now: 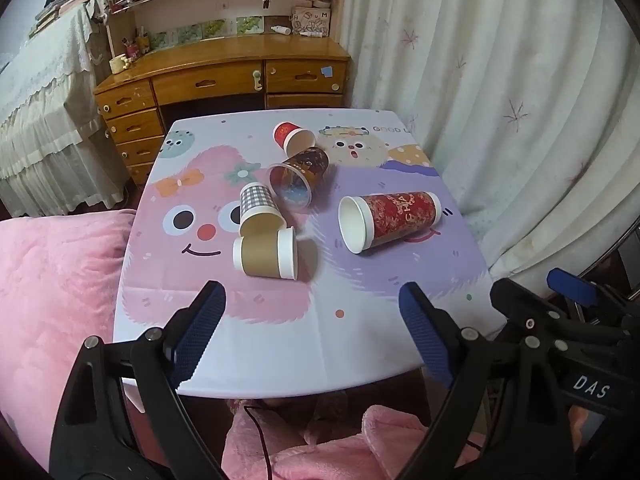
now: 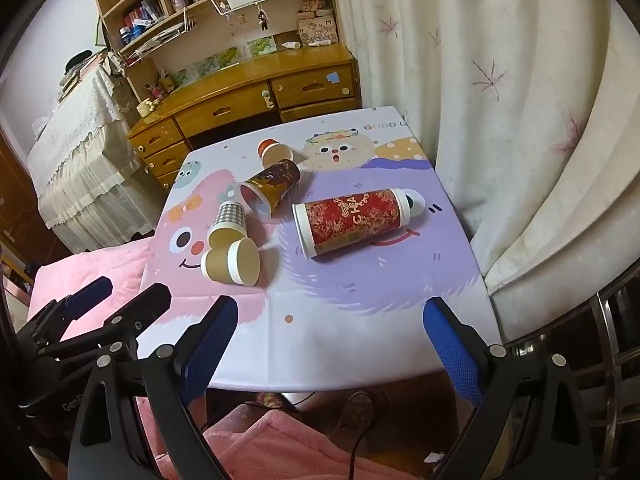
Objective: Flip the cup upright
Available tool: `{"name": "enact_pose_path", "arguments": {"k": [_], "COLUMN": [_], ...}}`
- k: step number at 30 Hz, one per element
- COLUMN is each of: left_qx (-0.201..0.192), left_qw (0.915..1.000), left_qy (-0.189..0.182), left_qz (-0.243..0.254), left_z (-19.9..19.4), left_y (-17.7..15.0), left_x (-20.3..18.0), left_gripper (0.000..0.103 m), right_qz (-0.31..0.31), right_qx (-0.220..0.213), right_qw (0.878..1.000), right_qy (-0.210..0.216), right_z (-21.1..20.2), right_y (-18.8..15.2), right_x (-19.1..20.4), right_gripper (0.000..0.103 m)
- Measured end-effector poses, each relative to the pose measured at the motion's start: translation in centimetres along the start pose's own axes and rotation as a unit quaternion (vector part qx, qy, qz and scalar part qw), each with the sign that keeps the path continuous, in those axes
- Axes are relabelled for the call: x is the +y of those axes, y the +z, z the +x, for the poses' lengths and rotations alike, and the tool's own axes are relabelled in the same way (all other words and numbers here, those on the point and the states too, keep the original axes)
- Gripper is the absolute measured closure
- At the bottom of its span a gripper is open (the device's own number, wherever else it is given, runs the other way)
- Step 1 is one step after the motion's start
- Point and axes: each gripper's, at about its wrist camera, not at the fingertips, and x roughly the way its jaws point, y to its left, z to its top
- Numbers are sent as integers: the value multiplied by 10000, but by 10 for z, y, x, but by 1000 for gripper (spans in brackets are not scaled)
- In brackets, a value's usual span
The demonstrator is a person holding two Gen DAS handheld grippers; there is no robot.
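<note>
Several paper cups lie on their sides on a small table (image 1: 280, 344) with a cartoon cloth. A tall red patterned cup (image 1: 390, 220) (image 2: 352, 220) lies at the right. A brown cup (image 1: 266, 258) (image 2: 232, 266) lies nearest, touching a checked cup (image 1: 260, 208) (image 2: 229, 222). A dark clear-rimmed cup (image 1: 300, 176) (image 2: 270, 188) and a small red cup (image 1: 294, 136) (image 2: 274, 150) lie farther back. My left gripper (image 1: 312, 300) and right gripper (image 2: 332, 316) are both open and empty, above the table's near edge, apart from the cups.
A wooden desk (image 1: 224, 76) with drawers and shelves stands behind the table. A white curtain (image 1: 500, 80) hangs at the right. A pink blanket (image 1: 52, 280) lies at the left and below. A lace-covered bed (image 1: 40, 112) is at far left. The other gripper (image 1: 560, 320) shows at right.
</note>
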Motion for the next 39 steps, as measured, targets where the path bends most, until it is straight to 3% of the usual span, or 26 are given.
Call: {"name": "enact_pose_path", "arguments": {"k": [21, 39], "left_qx": [106, 1311], "left_qw": [9998, 9903], "left_qy": [98, 93], "left_qz": [-162, -441], "left_z": [10, 72], "left_y": [9, -4], "left_x": [-8, 15], "left_gripper": [16, 16], "right_qz": [111, -86], "right_qx": [198, 1099], "right_qw": [9996, 9923], "right_qy": [192, 568], "right_z": [8, 74], "right_y": [1, 6], "right_x": [-11, 7], "right_gripper": [8, 8]}}
